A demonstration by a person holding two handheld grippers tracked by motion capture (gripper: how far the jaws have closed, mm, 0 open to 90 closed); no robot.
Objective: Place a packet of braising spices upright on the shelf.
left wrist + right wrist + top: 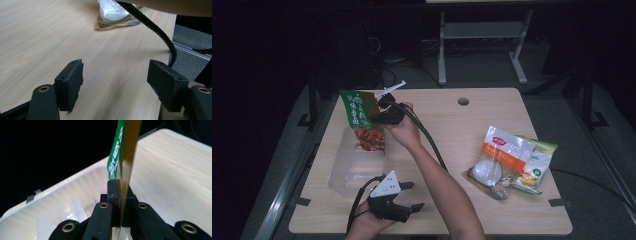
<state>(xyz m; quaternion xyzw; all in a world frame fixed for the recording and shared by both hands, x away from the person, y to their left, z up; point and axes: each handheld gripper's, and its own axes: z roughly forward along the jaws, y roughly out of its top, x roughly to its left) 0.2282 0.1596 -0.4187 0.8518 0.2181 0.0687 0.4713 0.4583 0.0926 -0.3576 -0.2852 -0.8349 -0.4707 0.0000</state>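
A green and orange snack bag (362, 119) hangs over the clear plastic bin (343, 172) at the table's left, its lower end dipping toward the bin. My right gripper (381, 112) is shut on the bag's edge; in the right gripper view the thin bag (125, 152) stands clamped between the two pads, with the bin's rim (62, 183) beyond. My left gripper (409, 196) rests near the table's front edge, right of the bin, open with nothing between its pads (72, 80); bare wood shows in the gap.
A pile of food packets (509, 160) lies at the table's right; a white and brown packet of it (113, 15) lies ahead of the left gripper. The right gripper's black cable (427, 137) trails across the table's middle. A cable hole (463, 101) sits at the back.
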